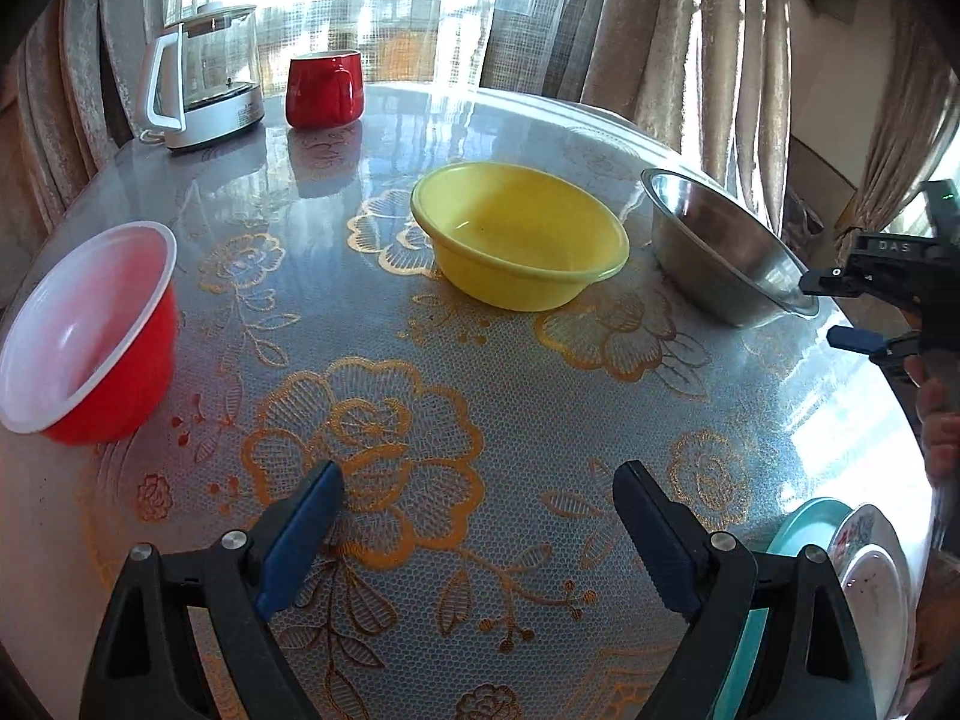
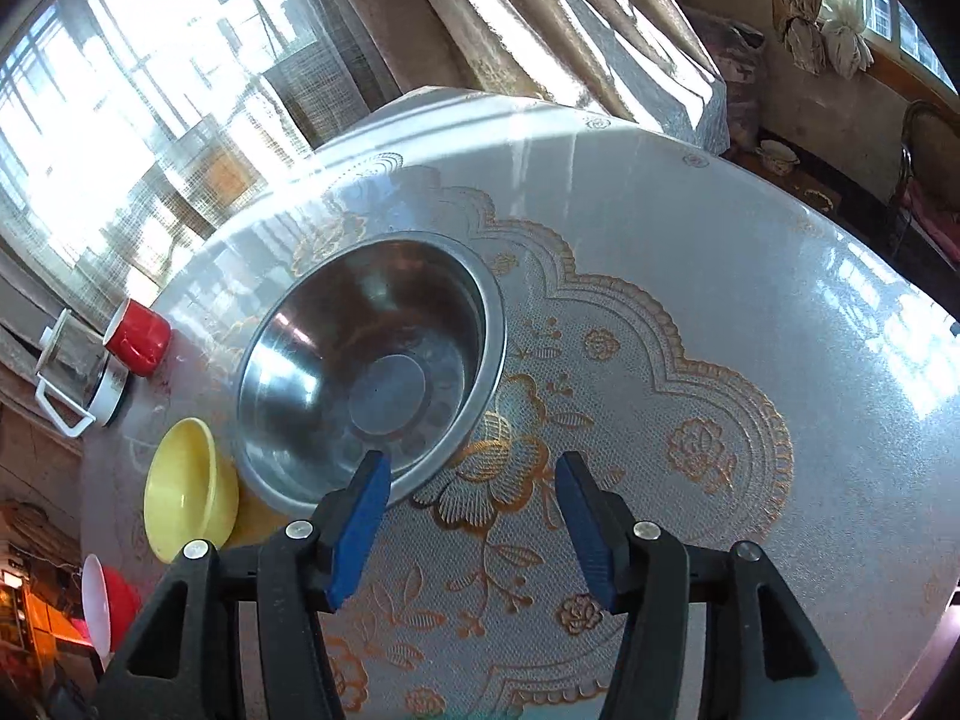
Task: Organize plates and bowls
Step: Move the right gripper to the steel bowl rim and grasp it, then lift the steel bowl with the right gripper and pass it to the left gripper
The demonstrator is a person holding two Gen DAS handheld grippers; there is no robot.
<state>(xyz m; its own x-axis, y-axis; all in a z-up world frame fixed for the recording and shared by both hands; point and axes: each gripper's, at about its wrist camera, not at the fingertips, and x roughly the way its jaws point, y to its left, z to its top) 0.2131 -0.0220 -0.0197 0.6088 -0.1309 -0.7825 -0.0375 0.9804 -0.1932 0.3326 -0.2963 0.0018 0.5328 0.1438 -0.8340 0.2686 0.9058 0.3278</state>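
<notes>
Left wrist view: left gripper [image 1: 480, 516] stood wide apart over the tablecloth [image 1: 480, 372], nothing btwn its blue pads [image 1: 300, 546]. Red bowl [image 1: 90, 330], white inside, sat at the left edge; yellow bowl [image 1: 519, 234] near centre; steel bowl [image 1: 726, 246] just beside it to the right, apart. Teal plate [image 1: 804, 525] and white patterned plates [image 1: 870, 576] lay stacked at lower right, partly behind the right finger. Kettle [image 1: 204, 78] and red mug [image 1: 324, 90] stood at the far edge; print on the kettle base too small to read.

Right gripper [image 1: 834, 312] showed at the right edge, letters "DAS" legible on its body, held by a hand [image 1: 939, 420]. One finger overlapped the steel bowl's rim in this view; contact couldn't be told.

Right wrist view: right gripper [image 2: 474, 516] partly open, nothing held; steel bowl [image 2: 372, 366] lay upright ahead-left, its near rim behind the left pad [image 2: 360, 534]. Yellow bowl [image 2: 192, 492] and red bowl [image 2: 111, 606] further left.
</notes>
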